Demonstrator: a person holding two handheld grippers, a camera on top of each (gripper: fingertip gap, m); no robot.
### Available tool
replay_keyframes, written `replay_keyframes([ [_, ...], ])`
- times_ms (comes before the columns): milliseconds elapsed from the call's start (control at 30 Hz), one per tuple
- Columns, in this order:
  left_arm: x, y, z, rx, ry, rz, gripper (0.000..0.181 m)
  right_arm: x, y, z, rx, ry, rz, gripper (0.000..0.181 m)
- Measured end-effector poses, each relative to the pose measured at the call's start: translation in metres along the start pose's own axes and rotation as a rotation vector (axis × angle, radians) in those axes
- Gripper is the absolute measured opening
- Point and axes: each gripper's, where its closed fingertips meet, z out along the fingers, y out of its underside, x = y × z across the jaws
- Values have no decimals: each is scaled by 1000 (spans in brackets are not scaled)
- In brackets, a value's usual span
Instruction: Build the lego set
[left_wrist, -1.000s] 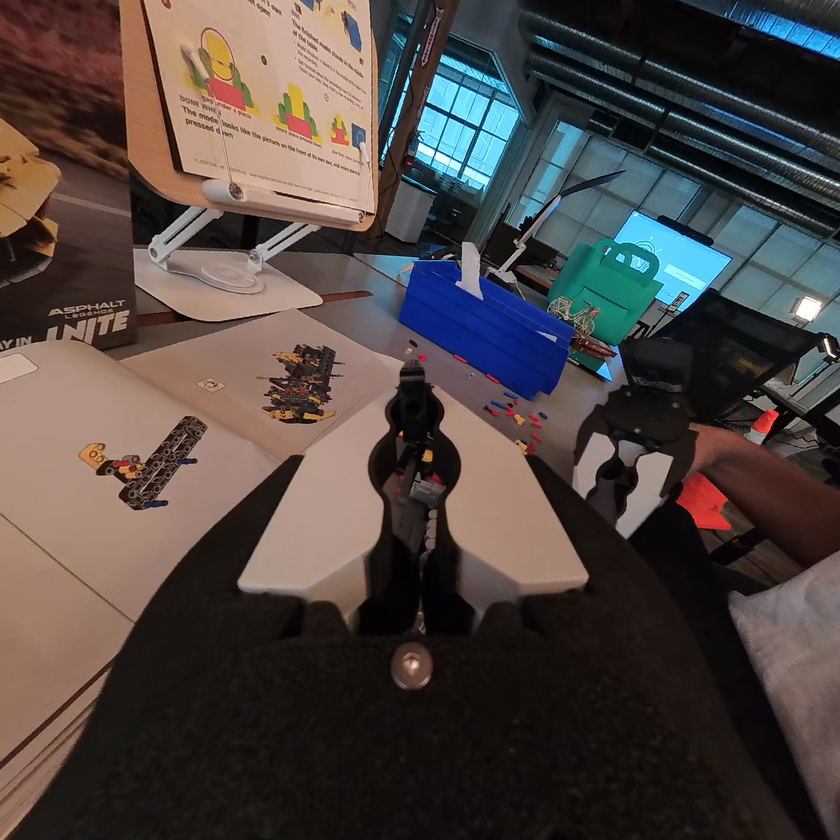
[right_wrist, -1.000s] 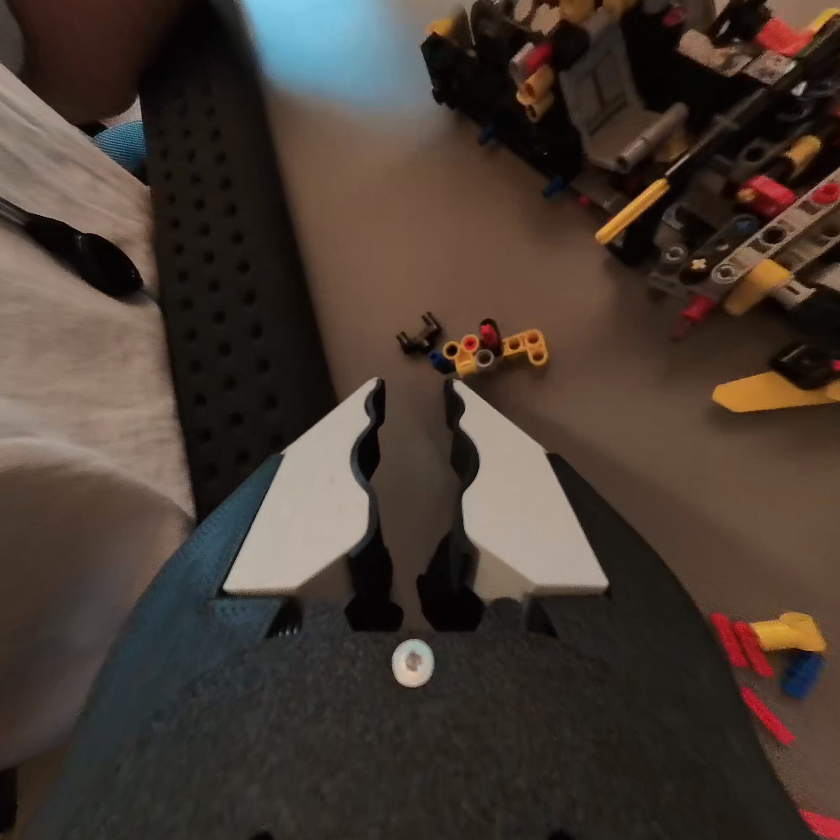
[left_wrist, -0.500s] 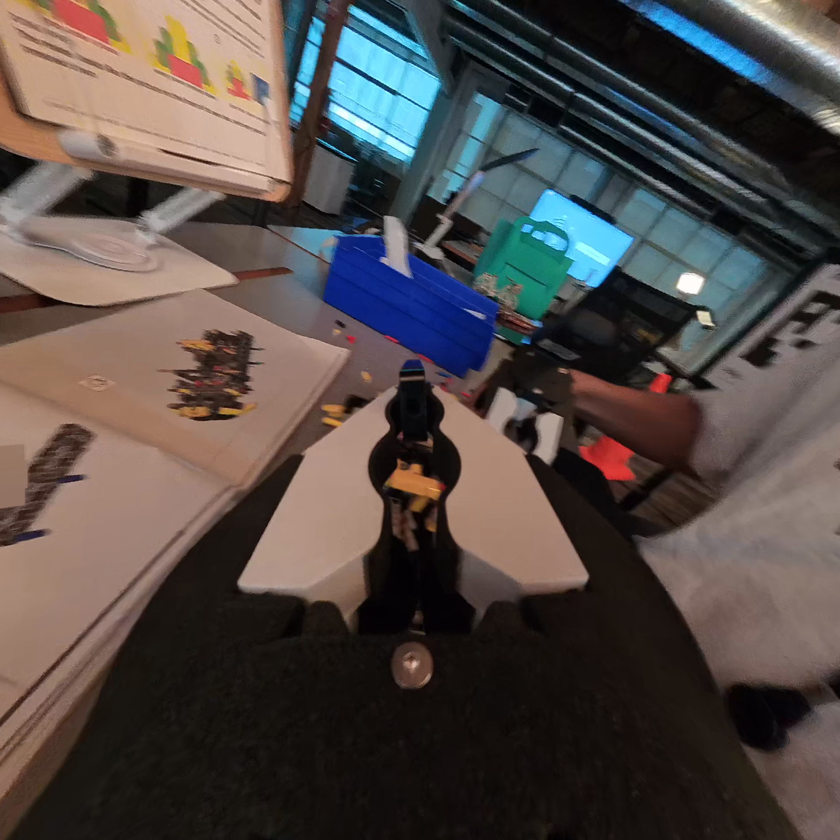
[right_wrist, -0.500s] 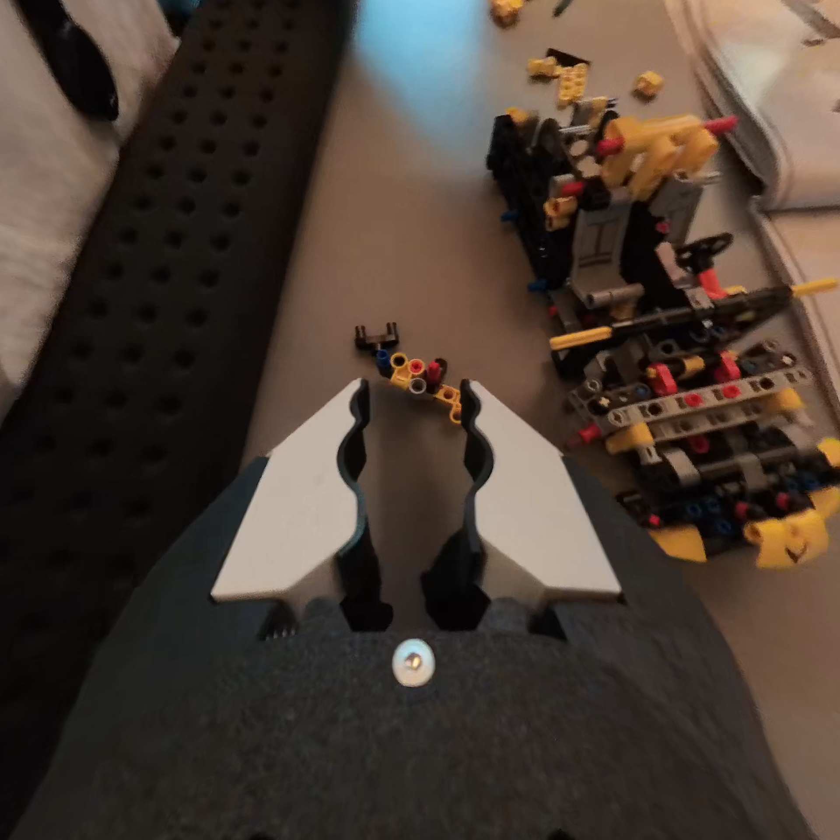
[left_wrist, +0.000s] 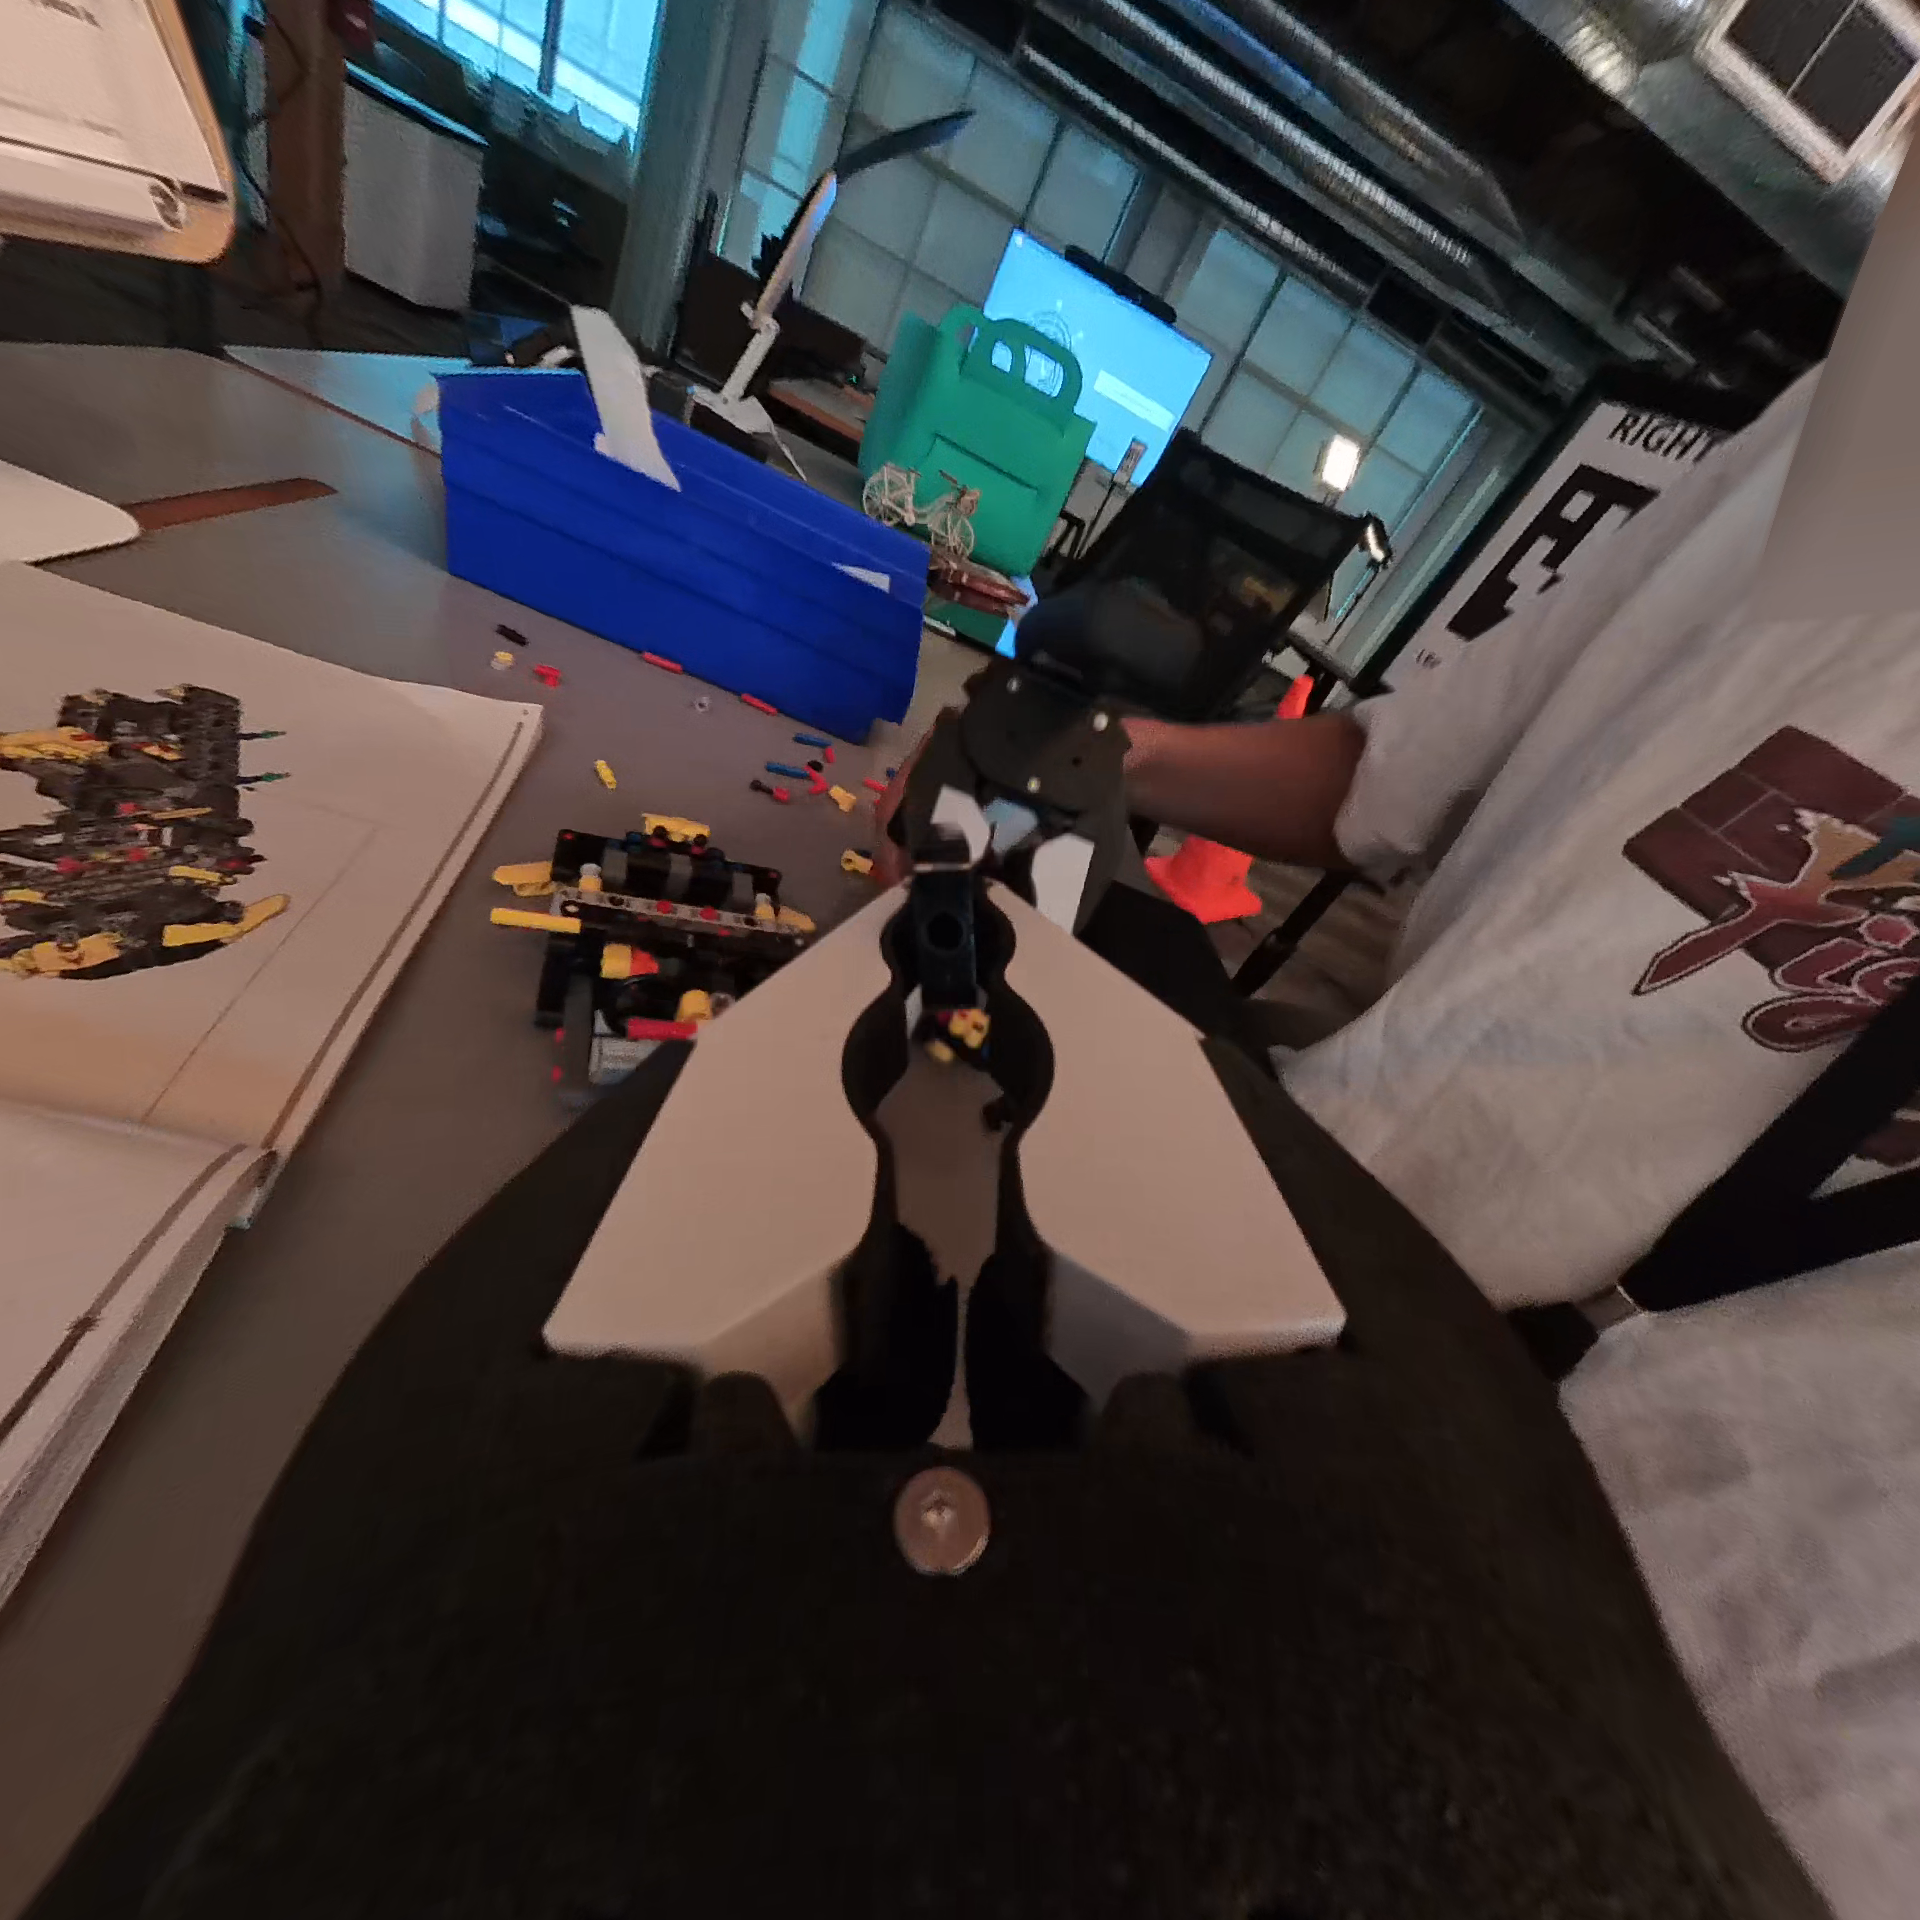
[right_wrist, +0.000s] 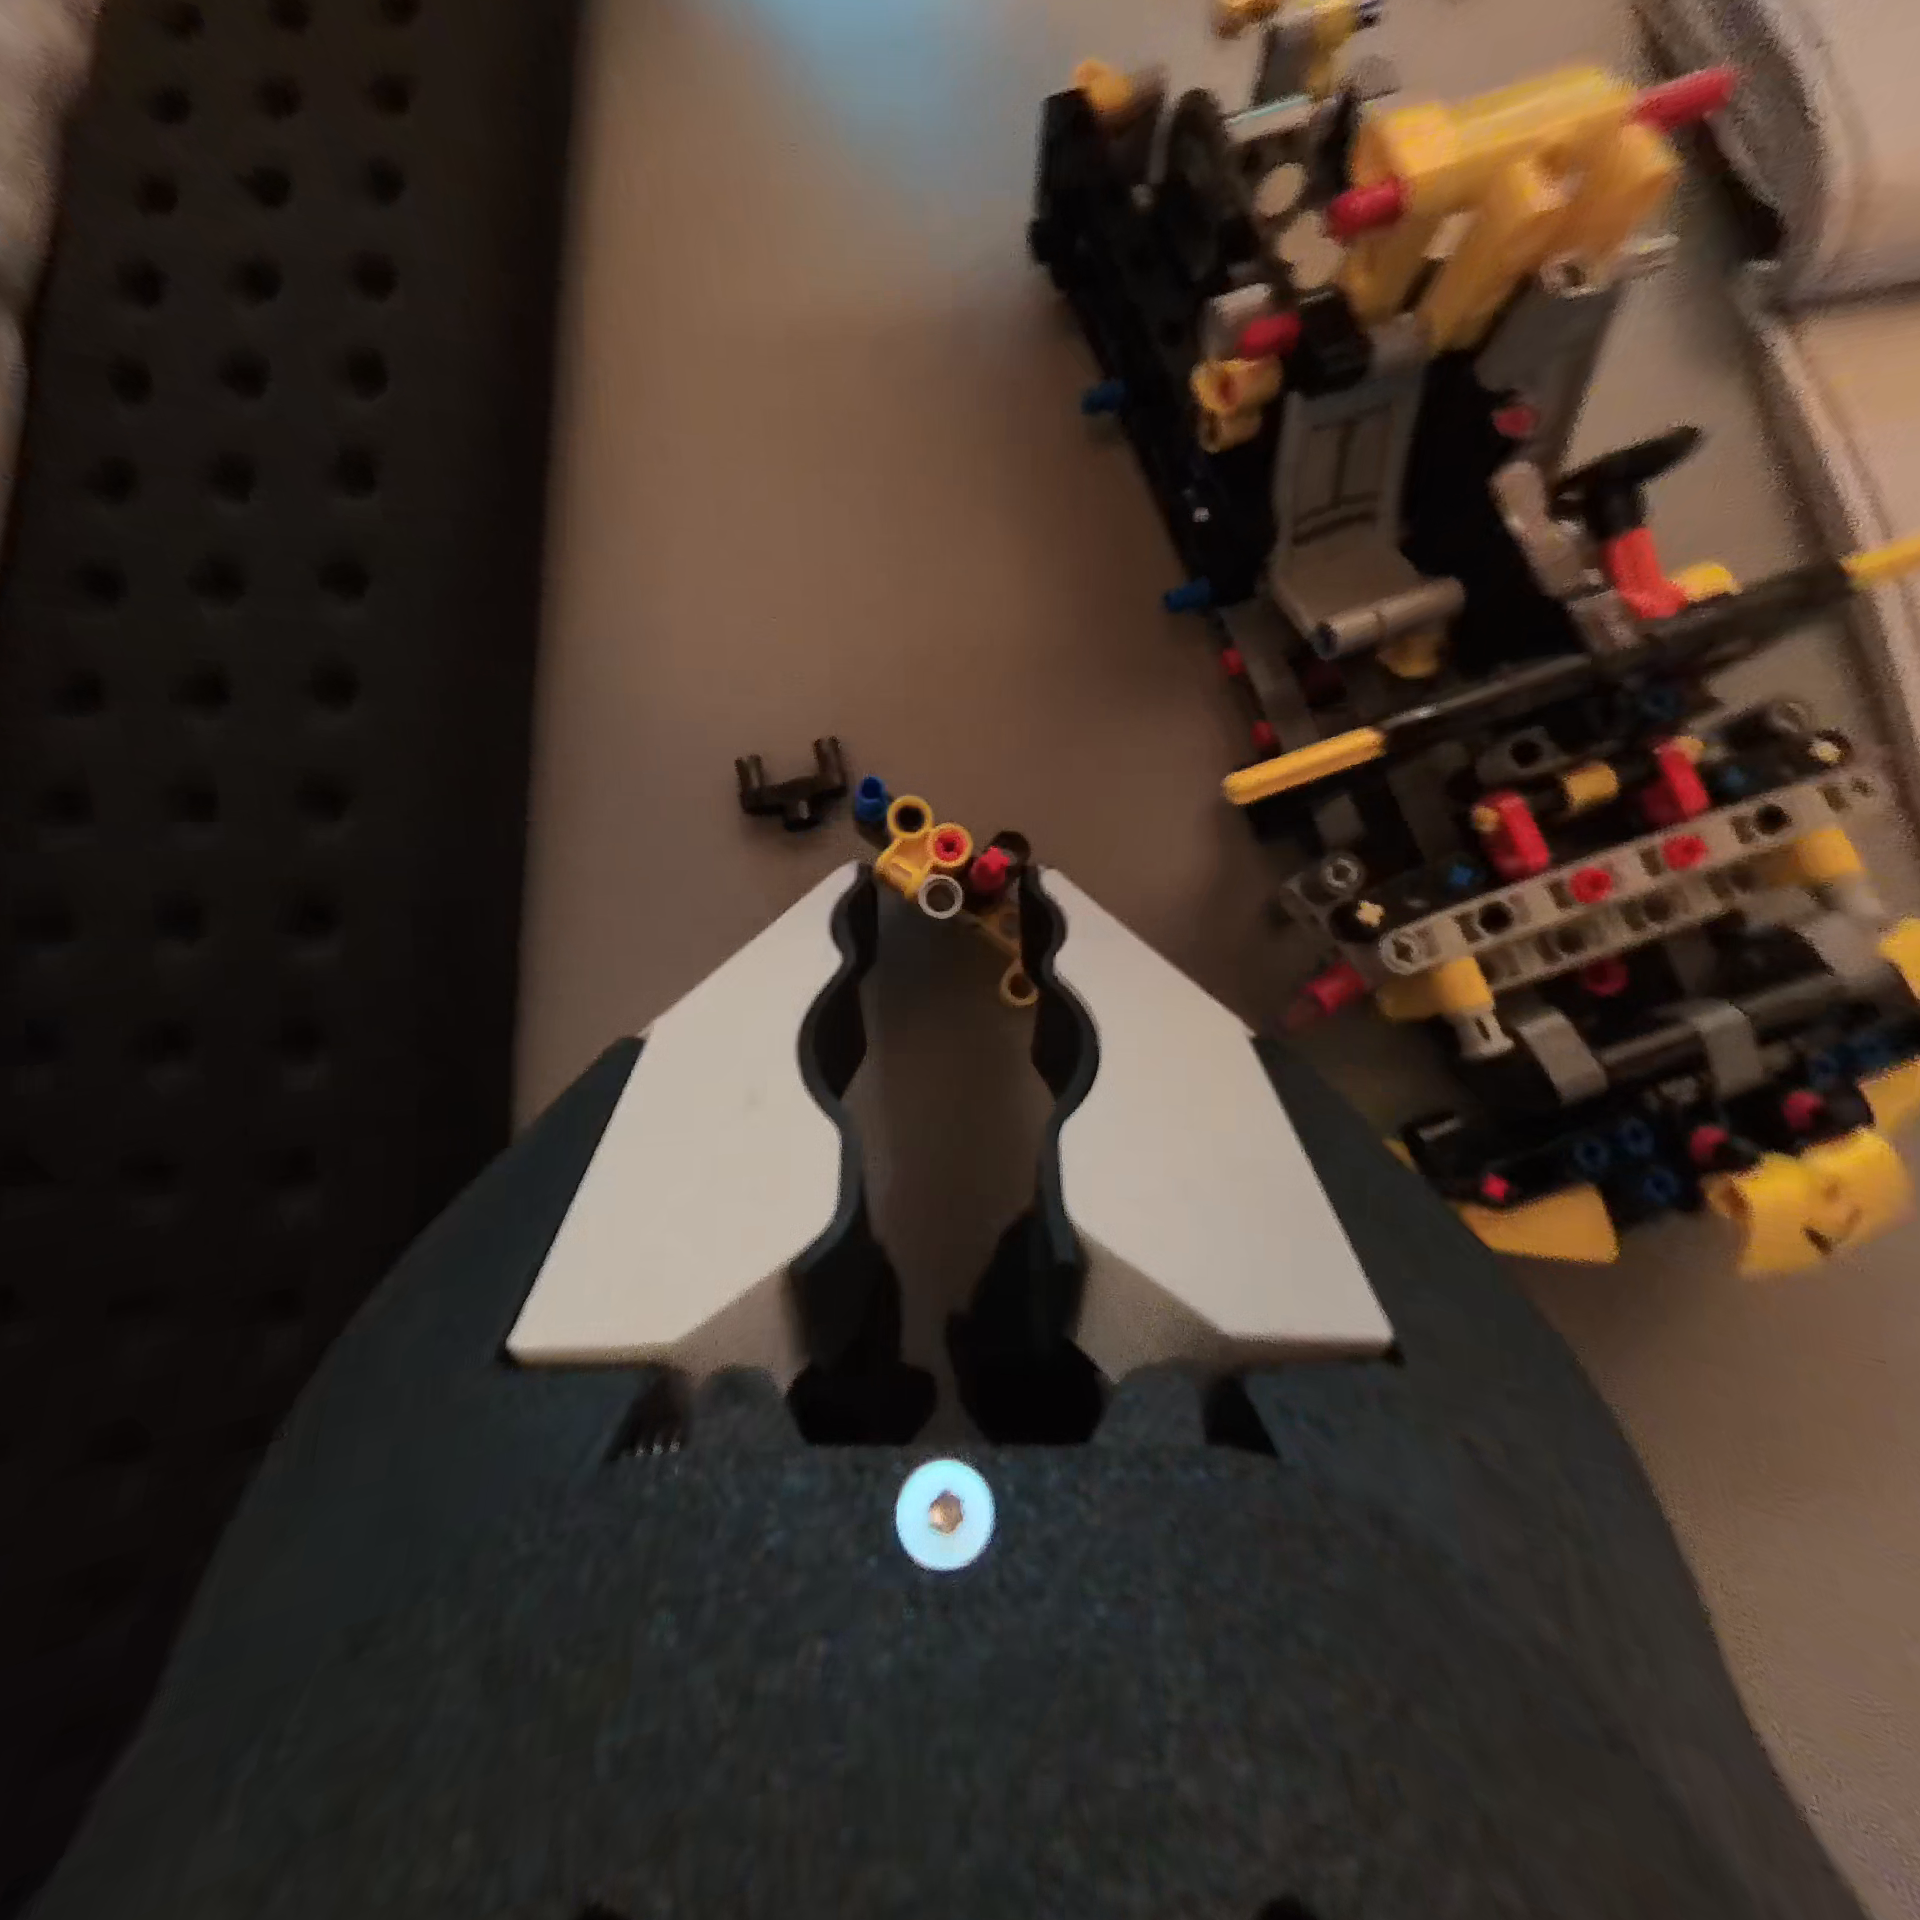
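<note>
On the grey table | my right gripper is spread open around a small yellow piece, not gripping yet | left gripper clamped on a dark blue piece | half-built car just beside, maybe halfway, plenty of loose bits left

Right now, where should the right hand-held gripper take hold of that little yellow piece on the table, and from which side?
Probably across the yellow piece's long bar, coming straight down from above: it lies flat, slanting between the open right hand-held gripper's fingertips, with its pins poking upward.
</note>
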Motion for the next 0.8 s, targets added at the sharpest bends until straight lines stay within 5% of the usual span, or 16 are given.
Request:
replay_keyframes([
  [133,3,21,15,-122,-20,6,8,29,-33,-31,29,276,16,27],
  [333,25,35,39,-171,53,-17,8,63,-105,-79,1,789,-448,26],
  [433,32,41,46,-189,90,-21,8,63,-131,-69,1,805,-657,26],
  [567,27,47,49,-210,65,-20,8,52,-147,-47,13,700,-697,26],
  [800,21,45,43,-216,36,-2,8,56,-136,-40,-128,758,-825,26],
])
